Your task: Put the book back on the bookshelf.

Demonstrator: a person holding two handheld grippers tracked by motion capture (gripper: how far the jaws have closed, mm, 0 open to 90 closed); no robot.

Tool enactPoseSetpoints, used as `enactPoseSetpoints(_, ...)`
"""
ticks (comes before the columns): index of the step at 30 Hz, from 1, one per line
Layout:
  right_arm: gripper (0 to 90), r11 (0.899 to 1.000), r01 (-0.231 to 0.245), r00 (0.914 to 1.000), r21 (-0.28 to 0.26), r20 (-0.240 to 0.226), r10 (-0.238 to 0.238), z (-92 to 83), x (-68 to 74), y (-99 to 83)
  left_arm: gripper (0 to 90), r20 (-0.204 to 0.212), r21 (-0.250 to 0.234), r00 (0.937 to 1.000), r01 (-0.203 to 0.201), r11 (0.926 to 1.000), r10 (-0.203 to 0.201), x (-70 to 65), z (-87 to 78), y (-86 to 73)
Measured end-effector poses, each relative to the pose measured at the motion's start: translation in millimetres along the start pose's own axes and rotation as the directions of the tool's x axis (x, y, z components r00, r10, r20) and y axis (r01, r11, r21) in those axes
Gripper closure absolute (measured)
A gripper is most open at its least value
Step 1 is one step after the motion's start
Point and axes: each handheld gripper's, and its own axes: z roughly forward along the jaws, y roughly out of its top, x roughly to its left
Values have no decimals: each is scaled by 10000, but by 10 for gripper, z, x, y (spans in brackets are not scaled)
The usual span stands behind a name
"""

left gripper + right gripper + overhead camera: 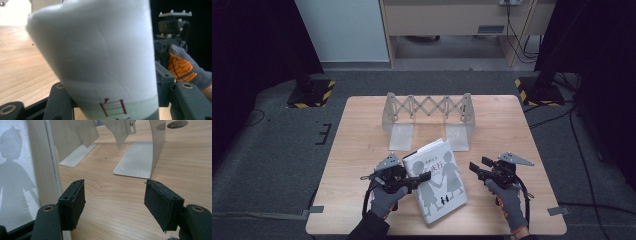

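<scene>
on the one wooden surface [362, 130], things count out simply: one rack, one book, two claws.

the largest is a single metal expandable book rack [428, 112] standing at the far middle of the surface, with a scissor lattice between its two upright end plates and two flat foot plates lying toward the person. in the right gripper view the two foot plates [136, 160] lie flat on the wood ahead of the jaws.

next comes the one book [437, 182], white-covered, with grey silhouette figures and a line of dark characters on the cover. it sits at the near middle of the surface, in front of the rack and apart from it, its cover tilted, between the two hands. in the left gripper view its pale cover [100, 55] stands close before the camera, with red characters near the bottom edge.

smallest are the two claws, each in a gloved hand. the left claw [419, 178] is closed on the book, its jaws gripping the book's left edge. the right claw [474, 167] hovers just right of the book with its jaws apart and nothing between them; in the right gripper view its two black pads [75, 200] stand wide over bare wood, the book's page edge just beside the left one.
</scene>
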Motion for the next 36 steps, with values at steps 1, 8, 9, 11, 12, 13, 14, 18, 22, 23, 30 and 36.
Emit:
enactPoseSetpoints(1, 329, 10000, 38, 10000, 30, 37, -38, 4, -3, -2, 426, -70, -5, 10000, -68, 10000, 68, -9, 11, 19)
enactPoseSetpoints(8, 328, 10000, 10, 9997, -2, 255, -10, -34, -59, 5, 442, -840, -266, 9918, -990, 9947, 964, -59, 25, 208)
enactPoseSetpoints(9, 328, 10000, 3, 9996, -41, 285, -2, -36, -71, 5, 450, -905, -329, 9908, -1042, 9940, 1009, -54, 11, 223)
enactPoseSetpoints(11, 328, 10000, -51, 9993, -57, 370, 54, -39, -87, 6, 460, -1023, -461, 9882, -1189, 9918, 1137, -45, -14, 225)
enactPoseSetpoints(12, 328, 10000, -35, 9992, -53, 403, 37, -42, -95, 5, 460, -980, -473, 9892, -1142, 9923, 1092, -35, -24, 216)
enactPoseSetpoints(13, 328, 10000, -2, 9991, -55, 435, 5, -44, -102, 5, 461, -922, -550, 9904, -1086, 9926, 1032, -30, -35, 198)
enactPoseSetpoints(14, 327, 10000, 22, 9989, -50, 460, -19, -43, -105, 4, 461, -878, -581, 9905, -1112, 9921, 1059, -32, -47, 181)
enactPoseSetpoints(18, 321, 10000, -12, 9980, 61, 625, 8, -25, -114, -3, 458, -665, -656, 9930, -1023, 9926, 979, -41, -94, 115)
enactPoseSetpoints(22, 309, 9993, 201, 9963, 316, 831, -227, -17, -126, -16, 462, -657, -690, 9920, -1119, 9913, 1075, -87, -96, 103)
enactPoseSetpoints(23, 306, 9992, 200, 9958, 356, 887, -231, -14, -133, -20, 462, -638, -699, 9923, -1108, 9914, 1064, -95, -96, 98)
enactPoseSetpoints(30, 264, 9937, 632, 9801, 928, 1819, -794, -6, -202, -47, 459, -611, -715, 9916, -1182, 9904, 1139, -171, -101, 80)
enactPoseSetpoints(36, 241, 9832, 955, 9522, 1558, 2737, -1359, -18, -290, -76, 457, -495, -744, 9912, -1263, 9892, 1228, -236, -101, 71)
